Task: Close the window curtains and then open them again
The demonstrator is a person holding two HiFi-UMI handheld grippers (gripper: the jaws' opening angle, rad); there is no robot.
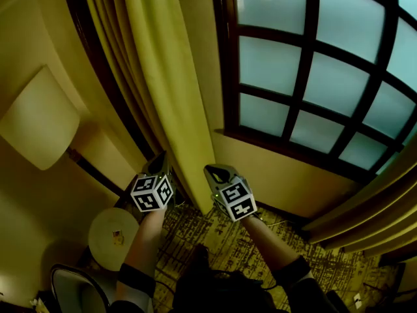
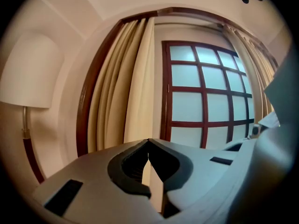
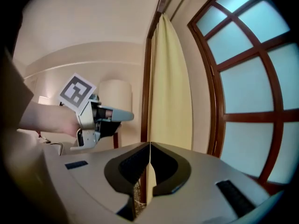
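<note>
We hold both grippers up in front of the left curtain (image 1: 171, 90), which hangs gathered in folds at the left edge of the window (image 1: 313, 77). The right curtain (image 1: 365, 217) is bunched at the right edge in the same way, so the panes between them are bare.

The left gripper (image 1: 161, 160) has its jaws closed tip to tip with nothing between them. Its own view shows only the curtain behind the narrow slit under the tips. The right gripper (image 1: 212, 169) is closed and empty too, and the slit in its jaws lines up with the curtain's inner edge. In the head view it sits just beside that edge, with the left gripper on the other side of the fold. We cannot tell whether either one touches the cloth.

With both curtains drawn back and neither gripper holding anything, we judge that we are at the start of the closing step, reaching for the first curtain. The same layout could also be the end of the reopening step, and these views alone do not settle which.

If closing is ahead, the next move calls for one pair of jaws to part, take the inner edge of the left curtain between the pads and close on it. Then we pull it level across the window toward the middle. The cloth is soft and will slip from a shallow bite, so the pads should take in a whole fold. The pull should follow the rail, not drag downward.
</note>
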